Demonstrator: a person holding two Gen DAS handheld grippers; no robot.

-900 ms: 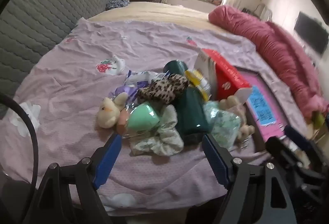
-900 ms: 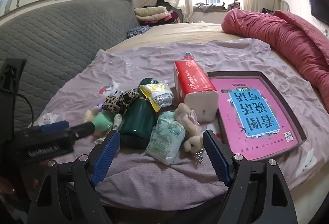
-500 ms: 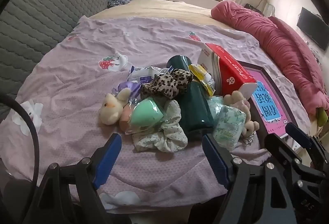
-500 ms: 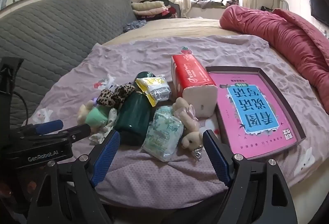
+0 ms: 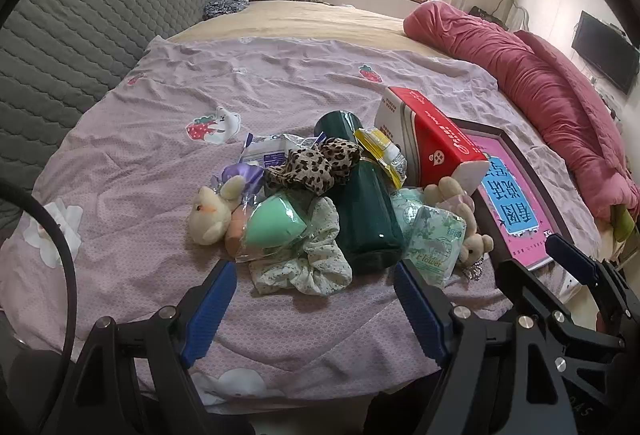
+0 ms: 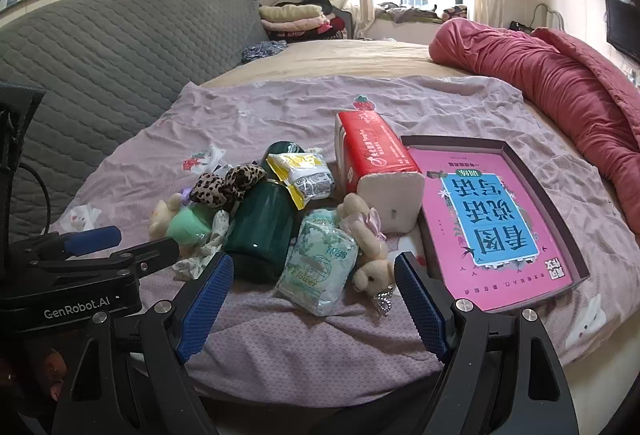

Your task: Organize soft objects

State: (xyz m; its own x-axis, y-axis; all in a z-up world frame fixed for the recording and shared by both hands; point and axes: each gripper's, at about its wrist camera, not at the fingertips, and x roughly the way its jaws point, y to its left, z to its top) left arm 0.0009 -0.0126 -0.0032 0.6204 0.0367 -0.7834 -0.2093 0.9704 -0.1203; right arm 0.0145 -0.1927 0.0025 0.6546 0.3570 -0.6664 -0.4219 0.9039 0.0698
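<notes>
Left wrist view: left gripper (image 5: 310,305) has its jaws wide open with nothing between them, hanging just short of the pile on the bed (image 5: 140,171).
Closest soft thing: the floral scrunchie (image 5: 308,263) sits dead ahead, right in front of the gap, lying flat.
Beside it: mint sponge (image 5: 276,225) and a small plush bear (image 5: 208,217) off to the left, green bottle (image 5: 366,211) to the right.
Right wrist view: right gripper (image 6: 314,299) is open too, holding nothing.
What it faces: tissue pack (image 6: 320,267) straight ahead, long axis running away from the jaws; plush rabbit (image 6: 370,239) just right of it.
Box: pink tray (image 6: 556,207) further right, nearer this hand.
My guess: left goes for the scrunchie.
</notes>
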